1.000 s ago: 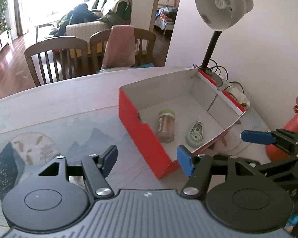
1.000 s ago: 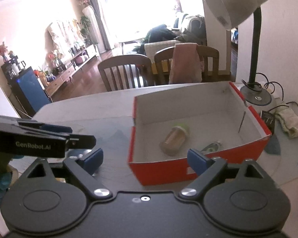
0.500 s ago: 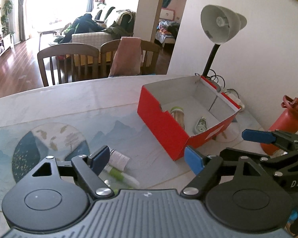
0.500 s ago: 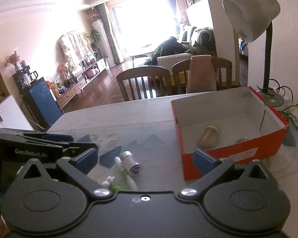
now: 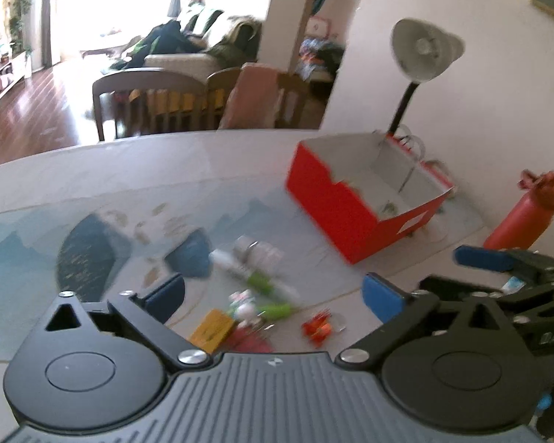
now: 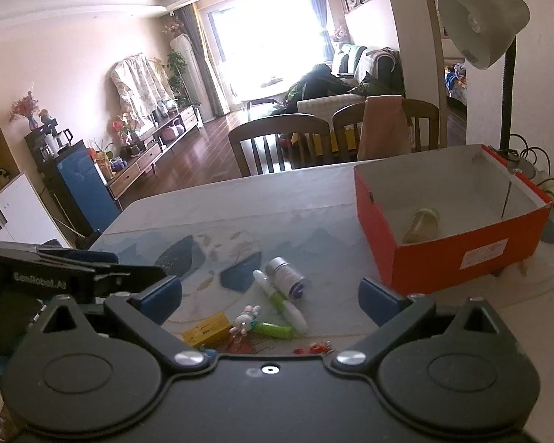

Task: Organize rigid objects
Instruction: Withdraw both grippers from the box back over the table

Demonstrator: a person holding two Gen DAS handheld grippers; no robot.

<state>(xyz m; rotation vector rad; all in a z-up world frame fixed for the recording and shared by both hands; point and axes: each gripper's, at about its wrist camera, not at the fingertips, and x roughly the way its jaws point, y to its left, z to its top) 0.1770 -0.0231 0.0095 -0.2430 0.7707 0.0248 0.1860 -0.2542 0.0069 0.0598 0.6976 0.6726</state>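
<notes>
The table (image 6: pixel 210 203) carries a red box (image 6: pixel 461 258) at three o'clock. At six o'clock lie a small bottle (image 6: pixel 286 277), a white pen (image 6: pixel 280 302) and, perhaps, a yellow box (image 6: pixel 207 332).

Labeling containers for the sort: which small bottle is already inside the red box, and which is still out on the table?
The tan bottle with the pale green cap lies inside the red box. The silver-capped, white-labelled bottle lies out on the table mat, beside a white-and-green pen.
</notes>
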